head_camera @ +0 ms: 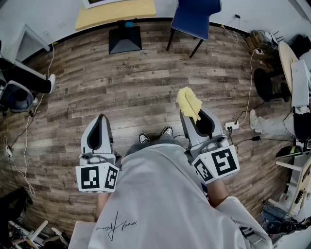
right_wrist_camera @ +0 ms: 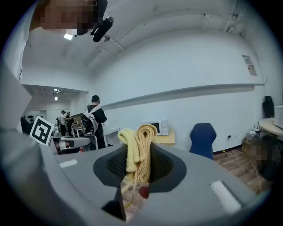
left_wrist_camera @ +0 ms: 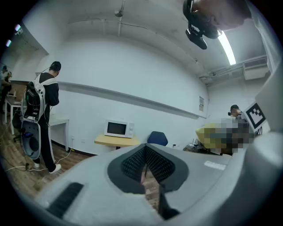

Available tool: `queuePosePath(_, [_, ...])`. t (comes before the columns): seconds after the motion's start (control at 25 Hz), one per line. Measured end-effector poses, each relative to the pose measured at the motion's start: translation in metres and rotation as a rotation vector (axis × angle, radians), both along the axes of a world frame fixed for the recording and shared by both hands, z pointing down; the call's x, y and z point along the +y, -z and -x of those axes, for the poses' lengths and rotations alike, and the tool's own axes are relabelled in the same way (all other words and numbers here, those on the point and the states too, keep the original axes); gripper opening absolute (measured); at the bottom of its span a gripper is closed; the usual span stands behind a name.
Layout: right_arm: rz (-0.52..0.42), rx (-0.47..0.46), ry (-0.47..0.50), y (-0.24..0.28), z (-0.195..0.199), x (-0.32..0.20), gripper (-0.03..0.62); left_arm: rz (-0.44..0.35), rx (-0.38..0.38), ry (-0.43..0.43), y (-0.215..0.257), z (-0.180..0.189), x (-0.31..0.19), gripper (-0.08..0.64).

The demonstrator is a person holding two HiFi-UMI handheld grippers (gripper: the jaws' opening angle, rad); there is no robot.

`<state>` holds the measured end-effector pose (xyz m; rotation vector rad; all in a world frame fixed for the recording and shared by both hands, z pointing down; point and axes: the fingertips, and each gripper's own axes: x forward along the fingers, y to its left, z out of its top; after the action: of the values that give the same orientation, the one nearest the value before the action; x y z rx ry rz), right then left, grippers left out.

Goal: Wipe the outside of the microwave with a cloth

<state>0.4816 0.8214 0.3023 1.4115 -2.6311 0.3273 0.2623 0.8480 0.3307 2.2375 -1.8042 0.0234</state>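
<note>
Wood-plank floor (head_camera: 146,82) is carrying a loose white cable (head_camera: 25,146) down your left side, so a sidestep that way is risking a snag. Your left gripper (head_camera: 100,127) is sitting with jaws pressed together on nothing, so it's free for bracing. Ahead and well apart from you, the microwave (left_wrist_camera: 119,128) is standing on the yellow table (head_camera: 115,13). The floor between is lying open, but the table's black base (head_camera: 125,39) is sticking out toward you and could be catching a toe as you're closing in. The blue chair (head_camera: 194,17) is crowding the table's right edge, probably limiting reach to the oven's right side. Your right gripper (head_camera: 192,116) is clamping the yellow cloth (head_camera: 189,101), which is folded and poking up past the tips. Only a narrow bunch is being pinched, so I'm expecting it could be dragging out under a hard wipe. More cables (head_camera: 249,82) and a white plug block (head_camera: 231,126) are lying on the floor to your right, so that's a trip risk.
</note>
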Motion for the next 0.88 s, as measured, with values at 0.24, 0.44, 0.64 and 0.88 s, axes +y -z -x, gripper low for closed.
queuePosePath(0.24, [0.025, -0.031, 0.01, -0.004, 0.017, -0.004, 0.109, 0.007, -0.003, -0.014, -0.003, 0.012, -0.002, 0.0])
queuePosePath(0.44, [0.026, -0.04, 0.019, -0.002, 0.031, -0.01, 0.11, 0.01, -0.008, 0.004, -0.004, 0.027, -0.003, 0.0])
queuePosePath(0.64, [0.053, -0.106, 0.021, -0.001, 0.04, -0.022, 0.115, 0.017, -0.004, 0.02, -0.005, 0.041, -0.008, 0.0])
queuePosePath(0.88, [0.073, -0.119, 0.003, -0.004, 0.048, -0.058, 0.117, 0.029, -0.004, 0.038, -0.009, 0.057, -0.031, 0.0])
